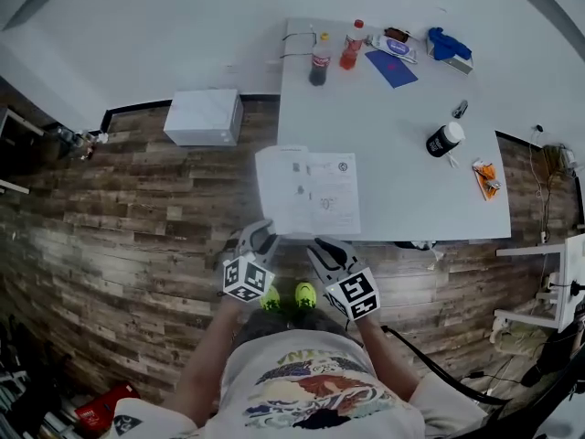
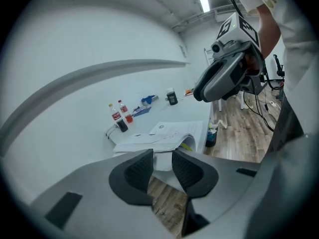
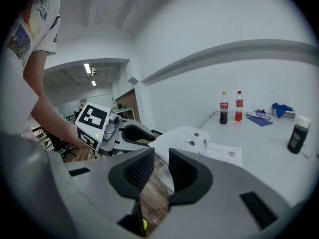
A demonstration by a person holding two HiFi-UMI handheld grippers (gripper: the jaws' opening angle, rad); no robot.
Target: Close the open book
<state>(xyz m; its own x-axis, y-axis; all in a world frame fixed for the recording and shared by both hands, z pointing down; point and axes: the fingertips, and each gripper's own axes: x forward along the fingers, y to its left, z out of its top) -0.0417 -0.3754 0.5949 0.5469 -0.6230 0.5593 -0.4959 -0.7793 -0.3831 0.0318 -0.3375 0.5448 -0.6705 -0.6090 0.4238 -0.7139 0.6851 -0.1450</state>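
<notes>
The open book (image 1: 307, 190) lies flat with white printed pages at the near left corner of the white table (image 1: 411, 190). It also shows in the left gripper view, book (image 2: 167, 133), and in the right gripper view, book (image 3: 194, 139). My left gripper (image 1: 259, 238) hangs over the floor just short of the book's near edge, jaws drawn almost together with nothing between them. My right gripper (image 1: 325, 248) is beside it, also just short of the book, narrow and empty. Neither touches the book. Left gripper (image 2: 162, 168); right gripper (image 3: 160, 168).
Two drink bottles (image 1: 319, 62), a blue notebook (image 1: 391, 67) and a blue cloth (image 1: 448, 42) stand at the table's far end. A black jar (image 1: 443, 140) and an orange item (image 1: 485, 177) sit at the right. A white box (image 1: 204, 117) rests on the wooden floor at the left.
</notes>
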